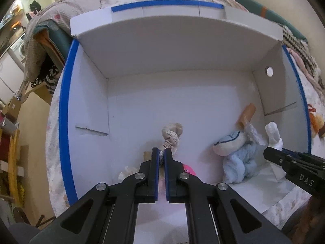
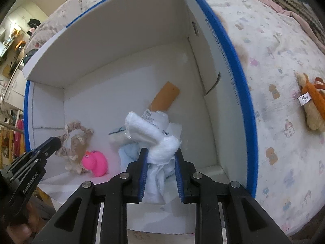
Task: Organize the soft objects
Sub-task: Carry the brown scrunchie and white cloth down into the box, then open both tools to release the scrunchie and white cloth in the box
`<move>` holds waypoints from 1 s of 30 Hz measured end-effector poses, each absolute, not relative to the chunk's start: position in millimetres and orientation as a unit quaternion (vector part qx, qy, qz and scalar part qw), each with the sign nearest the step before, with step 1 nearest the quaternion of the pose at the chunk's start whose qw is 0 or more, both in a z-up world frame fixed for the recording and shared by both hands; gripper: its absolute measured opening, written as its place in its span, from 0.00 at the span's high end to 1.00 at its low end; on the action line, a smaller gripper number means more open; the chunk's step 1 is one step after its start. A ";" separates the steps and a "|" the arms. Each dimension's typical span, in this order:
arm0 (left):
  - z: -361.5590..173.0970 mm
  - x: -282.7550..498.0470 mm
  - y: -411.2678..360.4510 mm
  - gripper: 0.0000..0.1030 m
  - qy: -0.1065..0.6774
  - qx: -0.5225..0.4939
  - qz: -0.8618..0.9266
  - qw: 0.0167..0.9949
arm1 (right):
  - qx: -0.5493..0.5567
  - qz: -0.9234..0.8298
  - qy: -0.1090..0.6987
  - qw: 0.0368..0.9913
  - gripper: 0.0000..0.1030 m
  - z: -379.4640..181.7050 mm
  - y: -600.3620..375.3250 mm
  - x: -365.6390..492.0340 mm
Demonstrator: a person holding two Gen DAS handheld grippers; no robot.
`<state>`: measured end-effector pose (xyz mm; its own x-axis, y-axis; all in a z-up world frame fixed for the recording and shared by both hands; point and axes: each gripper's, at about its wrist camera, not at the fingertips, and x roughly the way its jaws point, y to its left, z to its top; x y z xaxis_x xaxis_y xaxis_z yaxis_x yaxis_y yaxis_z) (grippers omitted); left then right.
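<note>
A white cardboard box (image 1: 65, 101) with a blue taped rim lies open on a bed. My left gripper (image 1: 161, 150) is inside it, shut on a beige lace scrunchie (image 1: 172, 134), whose lace shows between the pads. Beside the scrunchie (image 2: 85, 131) lies a pink plush toy (image 2: 96, 162). My right gripper (image 2: 160, 151) is shut on a bunched white cloth (image 2: 146, 126) and holds it over a pale blue fluffy plush (image 1: 237, 162) near the box's right wall. An orange card tag (image 2: 165, 98) pokes out behind that plush.
The box's flap (image 1: 172, 40) stands up at the far side, and its right wall (image 2: 233, 61) is close to my right gripper. On the patterned bedsheet (image 2: 274, 81) to the right lies a tan plush in orange clothing (image 2: 312, 105). Furniture and clutter stand at the far left.
</note>
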<state>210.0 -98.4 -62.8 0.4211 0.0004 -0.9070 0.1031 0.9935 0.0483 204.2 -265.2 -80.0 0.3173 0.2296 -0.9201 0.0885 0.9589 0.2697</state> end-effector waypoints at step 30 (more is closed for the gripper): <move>-5.2 166.1 -46.8 0.46 0.478 0.003 -0.007 0.878 | 0.126 0.094 0.479 0.864 0.00 -27.9 -245.2 175.1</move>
